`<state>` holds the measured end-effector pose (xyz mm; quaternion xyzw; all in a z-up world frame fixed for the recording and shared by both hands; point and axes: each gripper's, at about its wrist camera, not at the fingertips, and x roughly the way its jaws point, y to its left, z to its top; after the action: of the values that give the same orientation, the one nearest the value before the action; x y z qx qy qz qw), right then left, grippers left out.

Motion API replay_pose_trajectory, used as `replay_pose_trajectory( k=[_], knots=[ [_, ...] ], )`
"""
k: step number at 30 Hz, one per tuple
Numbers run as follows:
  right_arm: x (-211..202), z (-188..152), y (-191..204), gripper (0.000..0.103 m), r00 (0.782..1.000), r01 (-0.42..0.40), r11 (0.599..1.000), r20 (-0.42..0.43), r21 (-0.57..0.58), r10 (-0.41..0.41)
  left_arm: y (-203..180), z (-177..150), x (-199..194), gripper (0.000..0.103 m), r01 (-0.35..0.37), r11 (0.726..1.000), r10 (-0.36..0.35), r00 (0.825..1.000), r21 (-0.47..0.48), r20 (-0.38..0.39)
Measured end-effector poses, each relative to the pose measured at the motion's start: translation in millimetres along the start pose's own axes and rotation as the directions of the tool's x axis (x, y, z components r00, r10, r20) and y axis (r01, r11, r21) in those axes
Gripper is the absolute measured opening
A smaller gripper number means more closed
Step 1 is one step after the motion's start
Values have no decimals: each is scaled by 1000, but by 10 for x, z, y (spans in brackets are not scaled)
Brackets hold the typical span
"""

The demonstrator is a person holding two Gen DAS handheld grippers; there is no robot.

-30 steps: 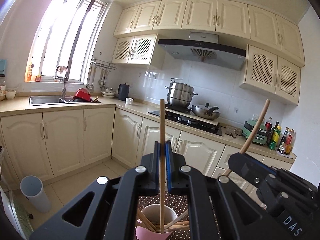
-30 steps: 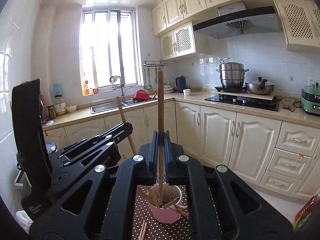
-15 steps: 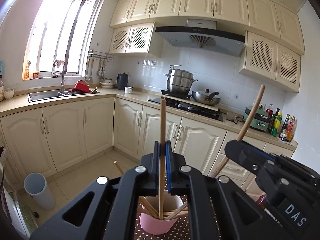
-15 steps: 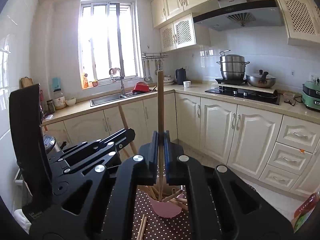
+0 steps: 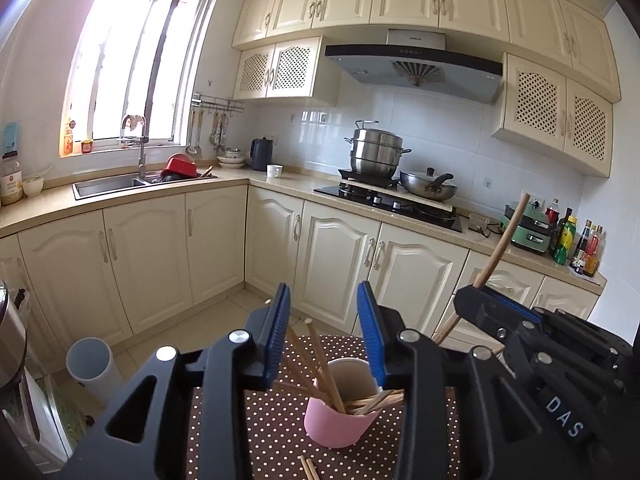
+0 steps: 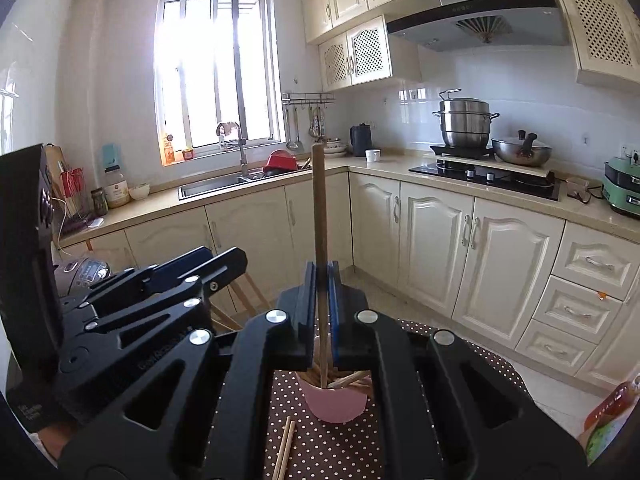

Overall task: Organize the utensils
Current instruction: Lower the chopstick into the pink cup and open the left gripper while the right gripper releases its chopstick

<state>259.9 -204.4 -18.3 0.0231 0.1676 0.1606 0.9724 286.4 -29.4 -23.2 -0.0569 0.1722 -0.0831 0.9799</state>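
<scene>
Left tongs point(image 5: 323, 332) spread wide, blue pads apart, nothing between them; they hover just above the pink cup with white inner wall point(image 5: 340, 424), which stands on the brown white-dotted cloth point(image 5: 256, 432). Cup holds a bundle of thin wooden chopsticks point(image 5: 320, 364): several lean up and left out of the rim, others lie low across the mouth toward the right. Right tongs point(image 6: 321, 312) pressed together, pinching one wooden chopstick point(image 6: 319, 208) upright; upper end sticks well above the pads, lower end sits inside the cup point(image 6: 334, 404) among the others. In the left wrist view that same stick point(image 5: 502, 248) shows tilted, rising out of the right tongs point(image 5: 476, 300) just right of the cup. In the right wrist view the left tongs point(image 6: 216, 258) sit to the left, near the cup, with some sticks visible below them. Two loose wooden chopsticks point(image 6: 285, 448) lie side by side on the cloth point(image 6: 320, 448) in front of the cup, apart from it; their ends also show at the bottom of the left wrist view point(image 5: 308, 468). Background: cream cabinets, steel stockpot point(image 5: 376, 152) on the black hob, steel sink point(image 5: 108, 184) under the window, white cylindrical bin point(image 5: 90, 364) on the floor.
</scene>
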Motion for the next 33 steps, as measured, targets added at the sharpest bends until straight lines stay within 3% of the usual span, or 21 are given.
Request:
replay_pose_trajectory(
  k=[12, 24, 33],
  knots=[
    [93, -115, 65, 7, 999, 26, 1000, -46, -12, -26, 196, -100, -127, 39, -61, 998, 62, 998, 20, -33],
    [371, -376, 73, 7, 987, 39, 999, -158, 4, -38, 362, -216, -163, 42, -92, 996, 93, 991, 19, -95],
    [275, -390, 71, 7, 987, 45, 999, -157, 31, -39, 382, -304, -159, 44, -97, 995, 100, 985, 29, -139]
  ],
)
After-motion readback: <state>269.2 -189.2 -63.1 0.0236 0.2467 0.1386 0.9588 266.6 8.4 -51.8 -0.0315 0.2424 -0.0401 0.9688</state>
